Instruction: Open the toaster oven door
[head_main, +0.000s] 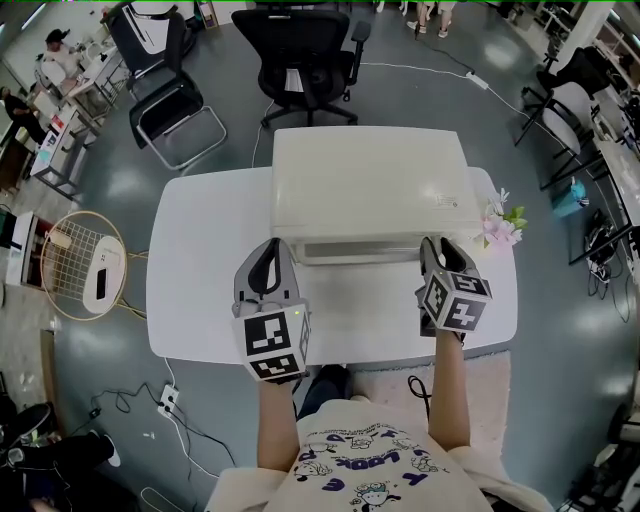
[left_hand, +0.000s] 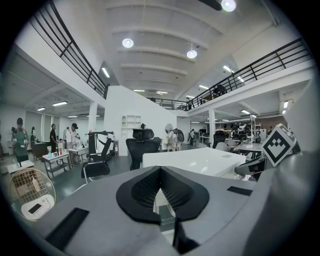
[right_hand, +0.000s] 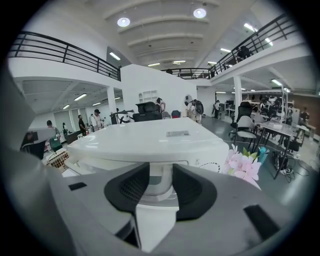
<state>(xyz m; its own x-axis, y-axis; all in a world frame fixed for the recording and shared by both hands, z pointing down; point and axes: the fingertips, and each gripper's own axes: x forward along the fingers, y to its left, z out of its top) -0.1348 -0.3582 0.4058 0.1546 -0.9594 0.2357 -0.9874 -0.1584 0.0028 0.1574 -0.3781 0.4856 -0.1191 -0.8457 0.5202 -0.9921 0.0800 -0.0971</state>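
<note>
A white toaster oven (head_main: 370, 185) stands at the back middle of a white table (head_main: 200, 300), its door closed and its front towards me. The door handle (head_main: 360, 252) runs along the top of the front. My right gripper (head_main: 432, 250) is at the handle's right end. In the right gripper view the oven (right_hand: 150, 142) fills the middle, and the white handle post (right_hand: 160, 182) sits between the dark pads, filling the gap. My left gripper (head_main: 267, 262) hovers over the table before the oven's left front corner, jaws shut and holding nothing, with the tips meeting (left_hand: 160, 172).
Pink artificial flowers (head_main: 497, 228) stand at the oven's right side, close to my right gripper. Black office chairs (head_main: 305, 60) stand behind the table. A round wire stand (head_main: 85, 262) is on the floor to the left. People sit at desks at the far left.
</note>
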